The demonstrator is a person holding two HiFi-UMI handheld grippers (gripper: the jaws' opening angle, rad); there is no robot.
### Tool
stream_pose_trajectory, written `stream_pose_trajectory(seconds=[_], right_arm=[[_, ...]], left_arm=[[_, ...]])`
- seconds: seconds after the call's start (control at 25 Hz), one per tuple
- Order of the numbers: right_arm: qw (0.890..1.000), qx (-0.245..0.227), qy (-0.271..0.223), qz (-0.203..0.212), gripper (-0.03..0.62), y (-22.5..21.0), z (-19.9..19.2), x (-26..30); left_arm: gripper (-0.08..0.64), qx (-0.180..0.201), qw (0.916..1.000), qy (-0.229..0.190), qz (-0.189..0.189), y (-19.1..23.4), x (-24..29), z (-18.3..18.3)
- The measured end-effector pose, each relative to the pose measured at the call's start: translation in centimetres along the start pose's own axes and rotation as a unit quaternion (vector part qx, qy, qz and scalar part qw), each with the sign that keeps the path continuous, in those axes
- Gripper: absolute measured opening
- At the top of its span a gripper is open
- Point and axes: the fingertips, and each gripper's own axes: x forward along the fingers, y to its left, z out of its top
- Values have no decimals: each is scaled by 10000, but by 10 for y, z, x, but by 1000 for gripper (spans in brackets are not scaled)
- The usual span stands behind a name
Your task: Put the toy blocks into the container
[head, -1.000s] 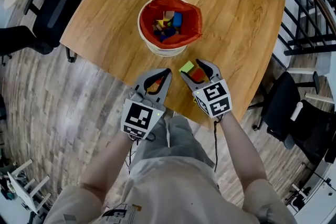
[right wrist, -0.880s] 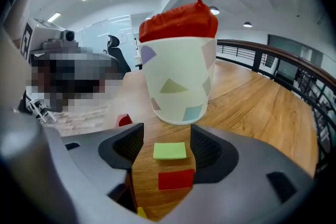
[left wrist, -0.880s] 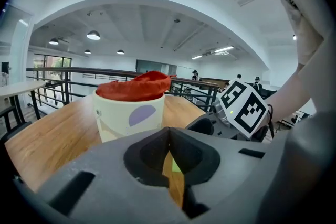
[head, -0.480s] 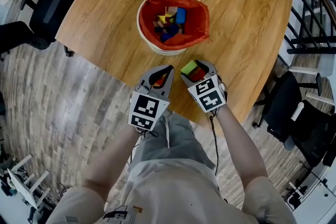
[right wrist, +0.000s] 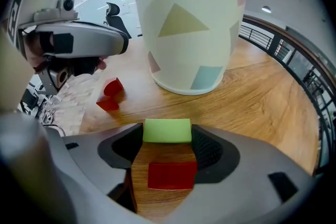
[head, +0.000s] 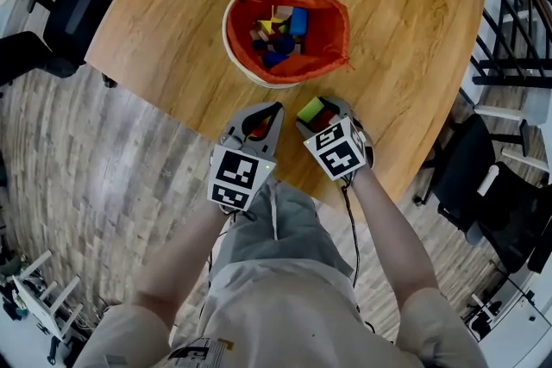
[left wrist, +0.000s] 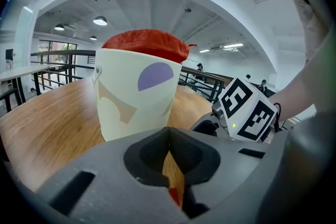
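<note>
Both grippers sank toward wooden table [head: 172, 30] | right gripper [head: 323, 108] jaws just opened wide; green toy block [right wrist: 167, 130] and red toy block [right wrist: 172, 174] lie between, near white bucket with red liner [head: 267, 83] | left gripper [head: 275, 109] closed, empty | I fear squeezing both blocks pops one out

Right tool [head: 321, 113] lower, jaws just wider round green block [head: 309, 109]

You have a green block [head: 310, 109] and a red block [head: 324, 120] lying flat, just apart, on the table [head: 172, 30] near the red-lined white container [head: 274, 83].
</note>
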Motion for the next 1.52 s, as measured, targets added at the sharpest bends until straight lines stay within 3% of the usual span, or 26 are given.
stream_pose_trajectory(seconds=[0.48,0.92,1.24,1.52], right_arm=[[9969,576,-500,-195,267,-5,5,-13],[9895,540,-1295,-346,265,5,45,-79],[9730,471,-2220,-424,264,20,96,-162],[9512,280,-3045,-409,265,42,143,-235]], left_arm=[[12,-36,10000,-80,43,-1,-13,6],[12,40,9992,-389,112,-11,-44,37],[12,241,9941,-1012,318,-14,-93,98],[12,451,9894,-1303,465,-20,-130,134]])
